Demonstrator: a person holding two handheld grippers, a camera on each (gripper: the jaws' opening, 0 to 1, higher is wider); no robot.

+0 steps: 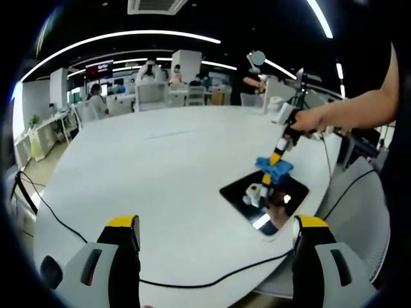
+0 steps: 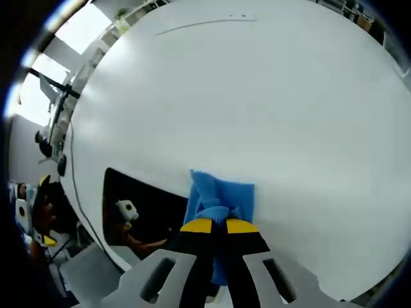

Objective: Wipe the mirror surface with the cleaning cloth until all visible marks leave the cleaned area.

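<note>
Left gripper view shows the right hand-held gripper [image 1: 275, 168] pinching the cloth [image 1: 274, 168] over the mirror [image 1: 239, 192], left hand-held gripper [image 1: 217, 232] spread empty.

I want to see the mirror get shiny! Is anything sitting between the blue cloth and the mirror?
Nothing visible is in the way. The right gripper is shut on the blue cloth, and in the left gripper view the cloth is already over the dark mirror lying on the white table. Whether it touches the glass is hard to tell.
</note>
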